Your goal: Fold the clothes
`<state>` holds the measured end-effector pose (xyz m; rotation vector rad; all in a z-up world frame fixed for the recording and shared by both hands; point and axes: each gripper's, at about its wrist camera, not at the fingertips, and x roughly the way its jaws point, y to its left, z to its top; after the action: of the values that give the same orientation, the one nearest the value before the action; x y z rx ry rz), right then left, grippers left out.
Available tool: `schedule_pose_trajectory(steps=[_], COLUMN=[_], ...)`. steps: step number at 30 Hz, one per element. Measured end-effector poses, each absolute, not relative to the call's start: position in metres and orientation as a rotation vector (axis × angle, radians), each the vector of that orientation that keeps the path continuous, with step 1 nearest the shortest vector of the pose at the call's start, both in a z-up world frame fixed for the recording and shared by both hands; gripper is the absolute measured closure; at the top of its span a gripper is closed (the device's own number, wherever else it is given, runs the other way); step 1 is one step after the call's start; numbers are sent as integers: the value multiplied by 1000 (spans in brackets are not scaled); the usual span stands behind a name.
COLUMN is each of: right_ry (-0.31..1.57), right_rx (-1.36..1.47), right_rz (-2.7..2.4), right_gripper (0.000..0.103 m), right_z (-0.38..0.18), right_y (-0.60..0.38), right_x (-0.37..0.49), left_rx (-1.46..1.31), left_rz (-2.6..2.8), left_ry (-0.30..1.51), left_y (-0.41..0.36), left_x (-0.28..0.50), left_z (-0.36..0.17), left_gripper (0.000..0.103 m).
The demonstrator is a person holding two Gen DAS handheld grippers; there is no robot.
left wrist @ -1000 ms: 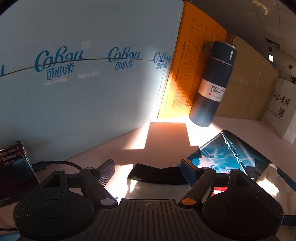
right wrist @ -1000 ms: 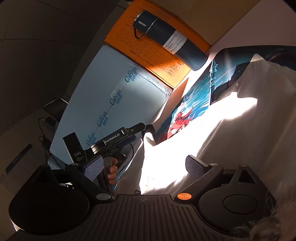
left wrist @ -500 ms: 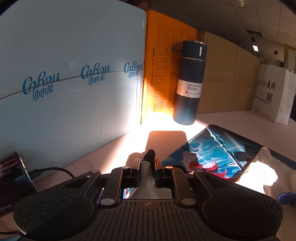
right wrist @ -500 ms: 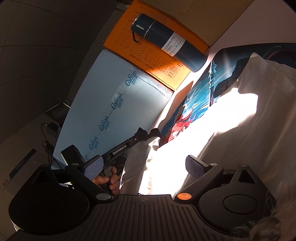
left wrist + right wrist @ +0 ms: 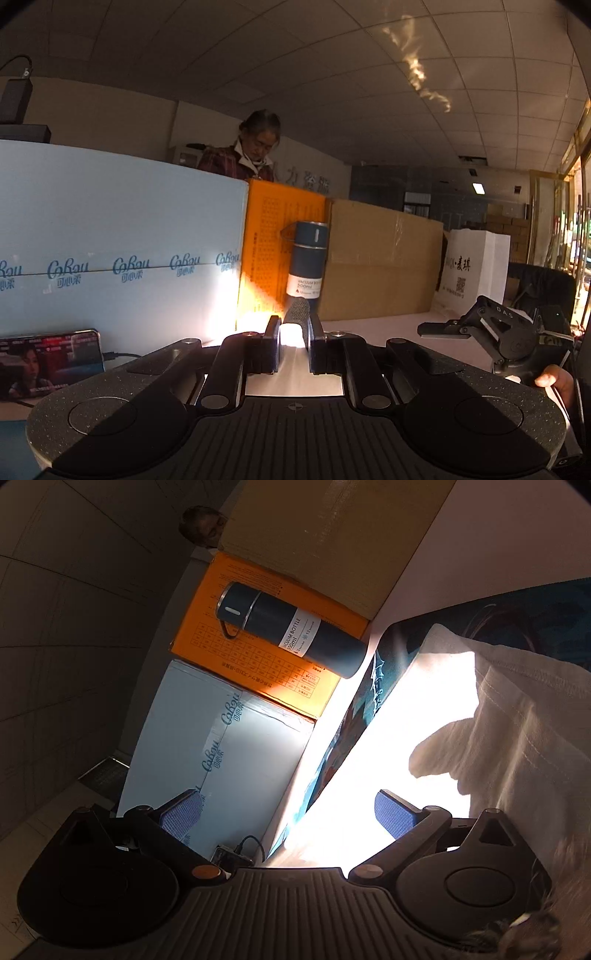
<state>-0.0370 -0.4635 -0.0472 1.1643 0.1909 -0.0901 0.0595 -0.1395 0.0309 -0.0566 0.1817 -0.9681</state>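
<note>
A white garment (image 5: 517,716) lies over a blue printed mat (image 5: 373,672) on the table, brightly lit by sun in the right wrist view. My left gripper (image 5: 293,338) is shut on a fold of the white garment (image 5: 291,365) and holds it raised, facing the boxes. My right gripper (image 5: 291,812) is open and empty, its blue-padded fingers (image 5: 393,814) just above the garment's near edge. It also shows at the right of the left wrist view (image 5: 436,328), held by a hand.
A light blue box (image 5: 122,266), an orange box (image 5: 273,251) and a brown carton (image 5: 380,266) stand along the table's far side. A dark vacuum bottle (image 5: 306,266) stands before them. A phone (image 5: 48,363) lies left. A white paper bag (image 5: 476,266) stands right. A person (image 5: 255,147) is behind the boxes.
My left gripper closed on the garment's edge and lifted it, tilting up so the view now looks over the boxes. My right gripper stayed open and shifted closer over the garment.
</note>
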Motion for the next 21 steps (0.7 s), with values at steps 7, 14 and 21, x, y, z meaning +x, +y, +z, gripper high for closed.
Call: schedule_pose_trajectory(steps=[7, 14, 21], right_ry=[224, 181, 243], right_rx=[1059, 833, 774], right_rz=[-376, -565, -367], right_gripper=[3, 3, 2], right_z=[-35, -13, -18], right_y=[-481, -479, -462], right_x=[-61, -90, -67], left_rx=[-23, -11, 31], left_rz=[-971, -893, -776], left_ry=[279, 392, 468], left_y=[-112, -114, -128], left_x=[39, 42, 44], left_z=[7, 4, 0], left_gripper=[88, 32, 20])
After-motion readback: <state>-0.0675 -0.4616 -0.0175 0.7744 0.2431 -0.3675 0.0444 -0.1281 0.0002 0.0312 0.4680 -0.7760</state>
